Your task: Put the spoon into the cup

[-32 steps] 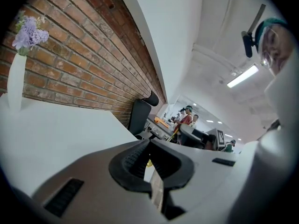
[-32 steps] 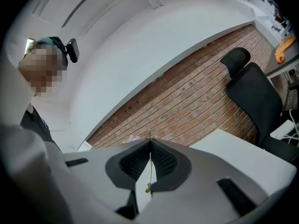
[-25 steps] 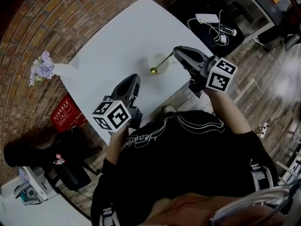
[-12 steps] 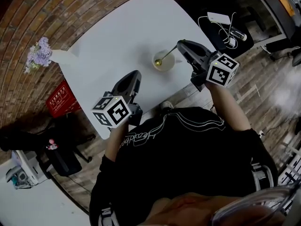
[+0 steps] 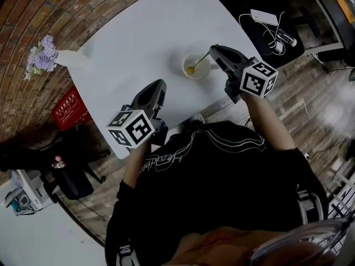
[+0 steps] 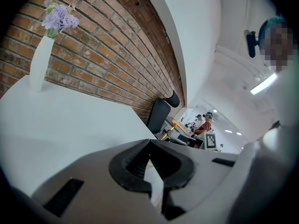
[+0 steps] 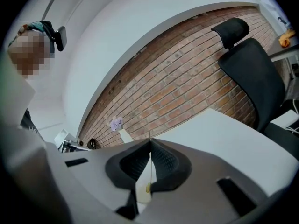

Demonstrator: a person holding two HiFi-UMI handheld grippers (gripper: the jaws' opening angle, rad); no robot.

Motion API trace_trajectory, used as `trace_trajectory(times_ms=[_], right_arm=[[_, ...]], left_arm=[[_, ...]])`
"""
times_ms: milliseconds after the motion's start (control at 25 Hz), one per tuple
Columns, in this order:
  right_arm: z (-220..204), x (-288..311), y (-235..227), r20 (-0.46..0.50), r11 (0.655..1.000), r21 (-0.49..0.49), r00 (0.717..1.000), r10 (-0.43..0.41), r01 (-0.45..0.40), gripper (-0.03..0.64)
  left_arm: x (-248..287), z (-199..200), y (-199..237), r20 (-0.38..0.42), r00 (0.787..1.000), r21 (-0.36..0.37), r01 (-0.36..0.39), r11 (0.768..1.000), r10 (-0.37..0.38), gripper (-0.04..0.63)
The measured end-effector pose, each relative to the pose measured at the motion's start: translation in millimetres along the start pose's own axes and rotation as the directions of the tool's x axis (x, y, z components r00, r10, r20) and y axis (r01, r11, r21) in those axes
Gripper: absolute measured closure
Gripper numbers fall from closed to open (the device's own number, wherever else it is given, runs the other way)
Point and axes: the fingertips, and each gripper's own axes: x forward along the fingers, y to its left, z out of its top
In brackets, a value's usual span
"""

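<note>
Head view: the step in hand is lowering the spoon [image 5: 198, 61] into the cup [image 5: 203, 71]. The cup stands on the white table [image 5: 138, 43] near the edge on the person's side, toward its right-hand corner. The spoon's golden bowl lies inside the cup's rim and its thin handle slants up to the right gripper [image 5: 212, 50], which is just beside the cup. The left gripper [image 5: 159, 85] hangs over the same edge, well apart from the cup and carrying nothing. A vase of flowers [image 5: 44, 57] stands at the table's left corner.

Left gripper view: the jaws are pressed together with nothing between them. Beyond them are bare table, the vase and a brick wall [image 6: 117, 55].

Right gripper view: the jaws are clamped on the spoon's handle, a thin line running down between the pads to the golden bowl, with the pale cup below. A black chair [image 7: 252, 73] stands past the table's far edge.

The next move, by my reading, is to part the right jaws so that the handle settles against the rim, then to draw back without catching the cup.

A second ago the spoon's bowl hung over the table at the cup's near side. The right gripper has since come down and carried it inside the rim.
</note>
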Motion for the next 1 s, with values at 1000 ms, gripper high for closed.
trace_trajectory(times_ms=[1000], right_arm=[[-38.4, 19.3, -34.4, -0.063, 0.997, 0.077, 0.998, -0.027, 0.032, 0.617]], left_arm=[[17.4, -12.0, 32.2, -0.011, 1.000, -0.073, -0.025, 0.997, 0.024, 0.591]])
